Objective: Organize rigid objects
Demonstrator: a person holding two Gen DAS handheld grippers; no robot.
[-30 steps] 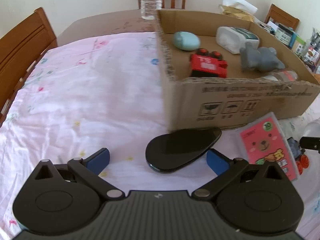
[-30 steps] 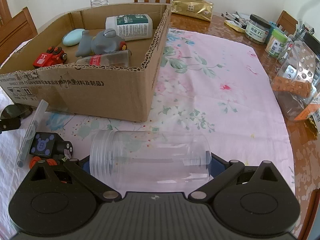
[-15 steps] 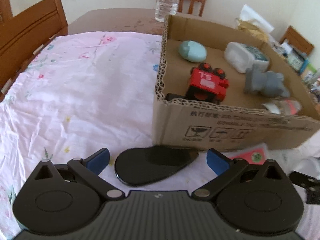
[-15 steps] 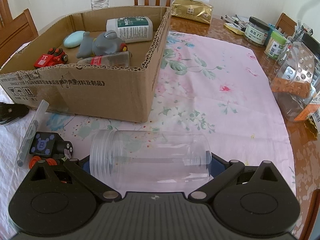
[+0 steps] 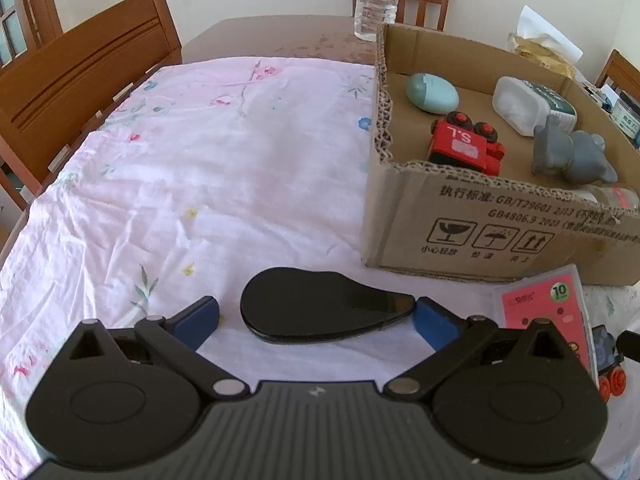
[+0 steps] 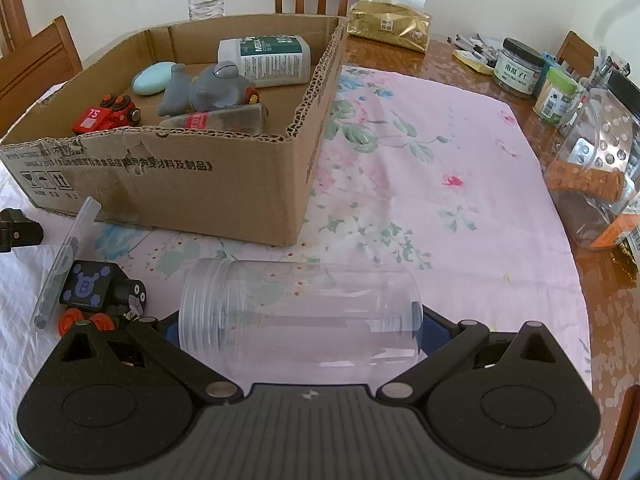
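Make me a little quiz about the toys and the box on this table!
1. True or false: the red toy train lies inside the cardboard box.
2. What lies between the fingers of the right gripper? A) a clear plastic jar B) a spoon C) a ball
3. Fill in: the flat black teardrop-shaped object lies on the ____, outside the box.

Key: 1 true. 2 A, the clear plastic jar lying on its side. 3 tablecloth.
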